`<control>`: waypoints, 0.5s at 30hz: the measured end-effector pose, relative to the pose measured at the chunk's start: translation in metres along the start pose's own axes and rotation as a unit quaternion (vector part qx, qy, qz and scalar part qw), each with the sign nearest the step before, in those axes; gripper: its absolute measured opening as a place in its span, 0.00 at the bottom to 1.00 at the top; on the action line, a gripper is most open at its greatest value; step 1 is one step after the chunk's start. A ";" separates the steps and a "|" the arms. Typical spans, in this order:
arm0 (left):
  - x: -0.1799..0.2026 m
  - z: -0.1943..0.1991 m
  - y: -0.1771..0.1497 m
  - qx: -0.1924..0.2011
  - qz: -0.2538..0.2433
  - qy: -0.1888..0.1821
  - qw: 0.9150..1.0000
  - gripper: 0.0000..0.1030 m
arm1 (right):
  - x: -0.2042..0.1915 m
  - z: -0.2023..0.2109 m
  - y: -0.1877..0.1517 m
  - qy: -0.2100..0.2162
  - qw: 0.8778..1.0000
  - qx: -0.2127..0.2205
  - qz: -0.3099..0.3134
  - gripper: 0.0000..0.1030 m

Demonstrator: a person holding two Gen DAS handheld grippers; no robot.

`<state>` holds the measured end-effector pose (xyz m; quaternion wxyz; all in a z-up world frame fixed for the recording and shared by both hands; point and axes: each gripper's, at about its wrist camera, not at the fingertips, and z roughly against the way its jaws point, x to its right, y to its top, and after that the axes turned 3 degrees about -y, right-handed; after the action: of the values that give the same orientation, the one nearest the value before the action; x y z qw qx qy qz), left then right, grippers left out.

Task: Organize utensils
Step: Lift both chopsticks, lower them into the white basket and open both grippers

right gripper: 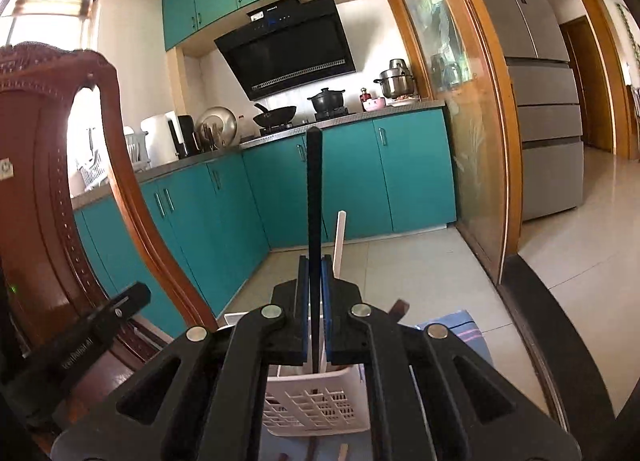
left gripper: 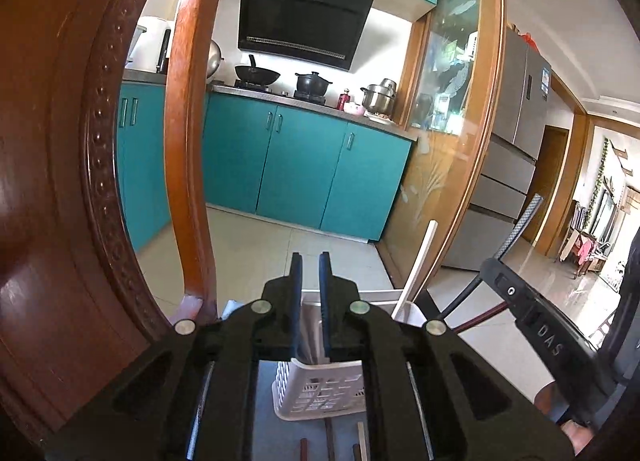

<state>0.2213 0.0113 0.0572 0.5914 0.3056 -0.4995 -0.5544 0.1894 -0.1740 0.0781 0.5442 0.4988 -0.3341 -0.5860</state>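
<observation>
White slotted plastic basket (right gripper: 316,401) on the tabletop (left gripper: 280,433), just below and ahead of both grippers, near a carved reddish-brown wooden chair back (left gripper: 80,141). Holds a slim white stick (right gripper: 340,237) that leans out over its rim.

Right wrist view only: long black stick (right gripper: 314,189) upright, lower end down inside the basket, upper end rising well above the fingertips. Right gripper (right gripper: 316,261) clamped on it, blue-padded fingers pressing its shaft from both sides. Also only here: a blue striped cloth (right gripper: 460,325) just right of the basket.

Left wrist view only: left gripper (left gripper: 311,261) all but closed, a thin slit between its fingers and nothing in it, hovering over the basket's near rim. Shows too the ends of several brown and pale sticks (left gripper: 304,449) lying on the tabletop in front of the basket, and the right gripper's black body at the right edge with the dark stick slanting up from it.

Hidden or unclear: basket floor and most of its contents covered by the gripper bodies in both views; kind of utensil each stick is, impossible to tell; loose sticks cut off by the lower frame edge.

Pose: both grippers aimed slightly downward, side by side, facing teal kitchen cabinets (left gripper: 296,165).
</observation>
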 end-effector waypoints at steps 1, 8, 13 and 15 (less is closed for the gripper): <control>0.002 0.001 0.000 -0.001 -0.004 -0.004 1.000 0.14 | -0.001 0.001 0.001 -0.002 1.000 0.000 0.002 0.07; 0.014 0.026 -0.005 0.018 -0.044 0.016 0.999 0.29 | 0.007 0.045 0.005 0.009 1.000 0.018 -0.011 0.40; 0.001 0.048 -0.034 0.002 -0.039 0.031 0.999 0.28 | 0.012 0.093 -0.022 0.081 0.996 0.027 0.004 0.40; -0.008 0.044 -0.057 -0.033 -0.034 0.050 0.998 0.25 | 0.016 0.091 -0.044 0.081 0.997 0.004 0.008 0.40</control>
<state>0.1616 0.0162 0.0165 0.6064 0.3297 -0.4401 -0.5743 0.0907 -0.1951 0.0587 0.5724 0.5437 -0.2953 -0.5381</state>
